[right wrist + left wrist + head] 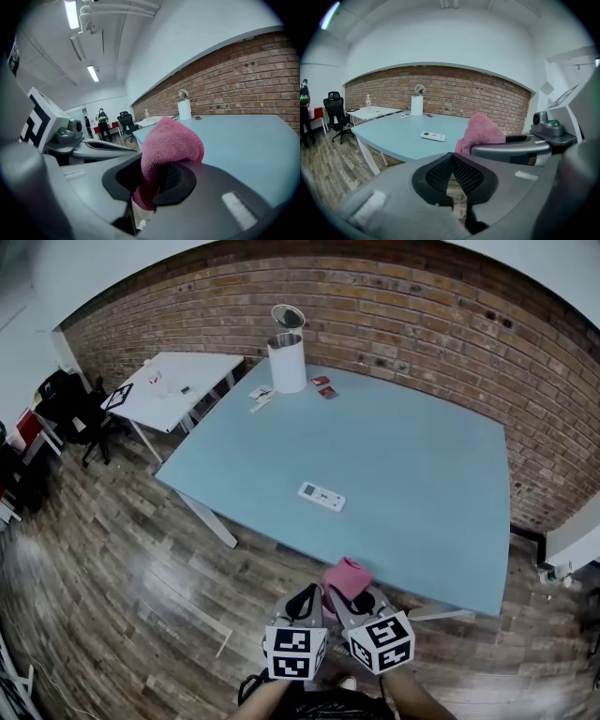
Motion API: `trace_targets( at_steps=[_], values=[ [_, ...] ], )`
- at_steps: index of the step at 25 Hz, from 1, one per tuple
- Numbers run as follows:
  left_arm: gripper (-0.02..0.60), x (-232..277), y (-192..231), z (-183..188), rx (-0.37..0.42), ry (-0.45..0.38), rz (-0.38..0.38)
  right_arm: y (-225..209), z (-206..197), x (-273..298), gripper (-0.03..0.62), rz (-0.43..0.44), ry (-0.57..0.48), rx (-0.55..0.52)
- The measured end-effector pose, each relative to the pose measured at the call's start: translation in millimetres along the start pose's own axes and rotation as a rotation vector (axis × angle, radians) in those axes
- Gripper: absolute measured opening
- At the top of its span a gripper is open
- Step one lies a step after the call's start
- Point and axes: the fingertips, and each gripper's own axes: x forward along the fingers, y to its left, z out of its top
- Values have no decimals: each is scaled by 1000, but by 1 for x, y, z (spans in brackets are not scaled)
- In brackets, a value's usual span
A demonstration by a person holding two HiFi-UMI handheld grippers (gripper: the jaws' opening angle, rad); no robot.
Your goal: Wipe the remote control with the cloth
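Observation:
A white remote control (322, 496) (433, 136) lies flat near the middle of the light blue table (422, 474). My right gripper (354, 601) (157, 180) is shut on a pink cloth (346, 577) (166, 147) (480, 133), which bunches up above its jaws, just over the table's near edge. Close on its left, my left gripper (305, 604) (451, 172) is shut with nothing between its pads. Both grippers hang short of the table, well apart from the remote.
A white cylindrical bin (287, 362) with a small round mirror (288, 317) stands at the table's far side, with small cards (323, 386) beside it. A white side table (178, 385) and black office chair (75, 413) stand at the left. A brick wall (422, 324) runs behind.

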Motion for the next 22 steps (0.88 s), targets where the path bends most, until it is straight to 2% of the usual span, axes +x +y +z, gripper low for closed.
trace_targets(
  at_steps=[11,16,22],
  values=[
    [-1,53,80,40,13,14,-88,-11,37,88,63,-76,31,26],
    [0,72,108,51,58,41,-140,-15,50,119,63,-118,39,37],
    [0,96,120,58,150,70,-258,-31,63,136,63,-215,18,69]
  ],
)
